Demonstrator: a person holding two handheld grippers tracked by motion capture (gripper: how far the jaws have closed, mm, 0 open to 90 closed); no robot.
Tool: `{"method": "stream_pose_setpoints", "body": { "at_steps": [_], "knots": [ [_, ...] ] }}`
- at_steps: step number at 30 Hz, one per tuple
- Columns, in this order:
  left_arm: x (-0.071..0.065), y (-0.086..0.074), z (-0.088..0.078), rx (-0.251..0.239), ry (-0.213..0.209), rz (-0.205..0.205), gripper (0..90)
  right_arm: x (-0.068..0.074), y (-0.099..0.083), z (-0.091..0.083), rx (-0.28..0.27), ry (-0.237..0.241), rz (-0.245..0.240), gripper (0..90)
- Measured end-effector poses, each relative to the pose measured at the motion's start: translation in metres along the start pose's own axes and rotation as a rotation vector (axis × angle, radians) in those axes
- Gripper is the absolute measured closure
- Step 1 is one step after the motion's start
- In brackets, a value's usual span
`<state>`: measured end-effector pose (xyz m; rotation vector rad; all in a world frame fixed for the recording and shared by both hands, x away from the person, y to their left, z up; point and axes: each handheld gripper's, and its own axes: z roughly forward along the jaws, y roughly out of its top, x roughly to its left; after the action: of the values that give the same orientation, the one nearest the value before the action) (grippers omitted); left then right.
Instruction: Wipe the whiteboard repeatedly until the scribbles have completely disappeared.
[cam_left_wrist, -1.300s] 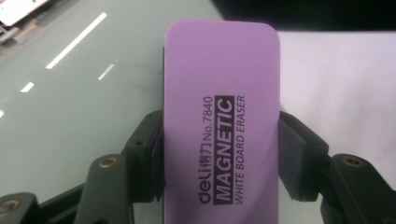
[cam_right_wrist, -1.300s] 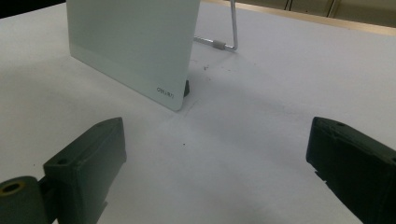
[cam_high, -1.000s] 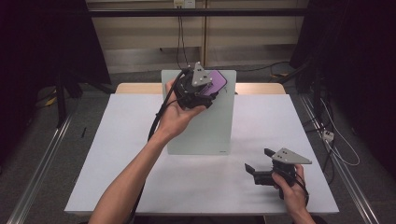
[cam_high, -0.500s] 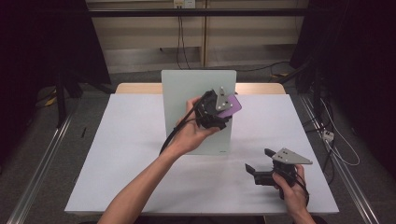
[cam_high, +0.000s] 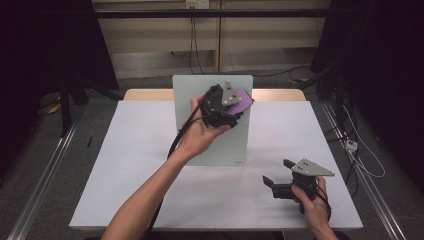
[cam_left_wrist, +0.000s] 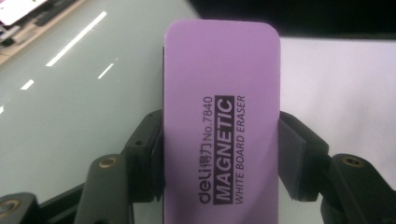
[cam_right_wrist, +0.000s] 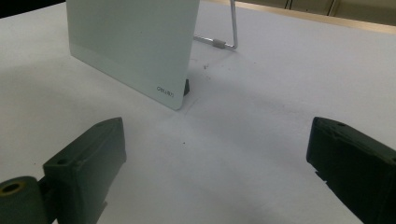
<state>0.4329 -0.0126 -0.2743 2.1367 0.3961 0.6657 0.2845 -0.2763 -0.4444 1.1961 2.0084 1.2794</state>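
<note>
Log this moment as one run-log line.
left gripper: shut on purple whiteboard eraser, at the standing whiteboard | right gripper: open, fingers empty, low over white table

We see the purple eraser cut off at the bottom edge. It hides part of the whiteboard behind it.

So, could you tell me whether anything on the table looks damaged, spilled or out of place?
Nothing stands out. The whiteboard stands propped on its wire stand, the left gripper holds the purple eraser squarely, and the right gripper rests open on the table.
</note>
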Motion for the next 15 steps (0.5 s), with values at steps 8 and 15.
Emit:
{"method": "stream_pose_setpoints", "body": {
  "at_steps": [8, 15],
  "knots": [
    [0.021, -0.007, -0.018, -0.037, 0.041, -0.048, 41.0, 0.0, 0.0, 0.0, -0.001, -0.002, 0.0, 5.0],
    [0.006, -0.01, -0.009, 0.006, 0.038, 0.024, 40.9, 0.0, 0.0, 0.0, -0.001, -0.002, 0.0, 5.0]
  ]
}}
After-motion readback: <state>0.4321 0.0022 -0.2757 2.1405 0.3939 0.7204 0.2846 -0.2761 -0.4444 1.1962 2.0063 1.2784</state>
